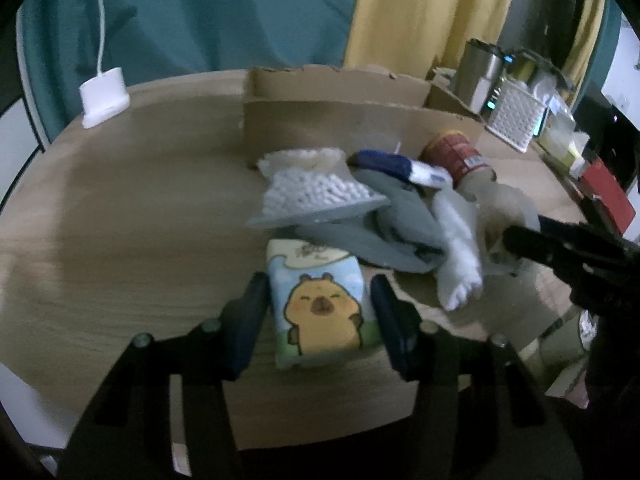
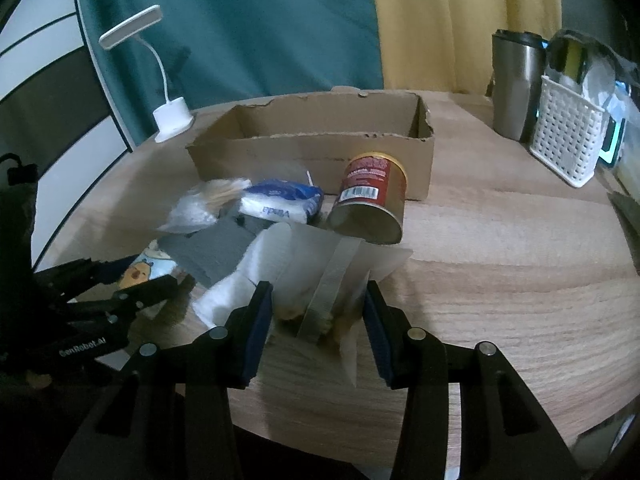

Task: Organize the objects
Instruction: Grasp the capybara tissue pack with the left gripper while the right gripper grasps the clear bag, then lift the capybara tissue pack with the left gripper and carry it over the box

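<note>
Two claws in play, both mine. Left claw (image 1: 320, 320) is clenched on a tissue pack (image 1: 320, 304) w/ a cartoon animal print, pads pressing both long sides, pack at the near edge of the pile. Right claw (image 2: 318, 320) grips a frosted plastic bag (image 2: 332, 276) w/ a grey strip down it; pads touch both sides. Rest of the pile sits mid tabletop (image 2: 500, 280): grey cloth (image 2: 212, 252), white sock (image 1: 460, 264), bag of cotton swabs (image 1: 316, 188), blue-and-white packet (image 2: 280, 200), red can (image 2: 370, 196) lying on its side, open end toward me. Cardboard box (image 2: 320, 152) is just behind the pile, looks empty from here. White desk lamp (image 2: 170, 116) far left; steel mug (image 2: 514, 84) & white basket (image 2: 564, 140) far right.
</note>
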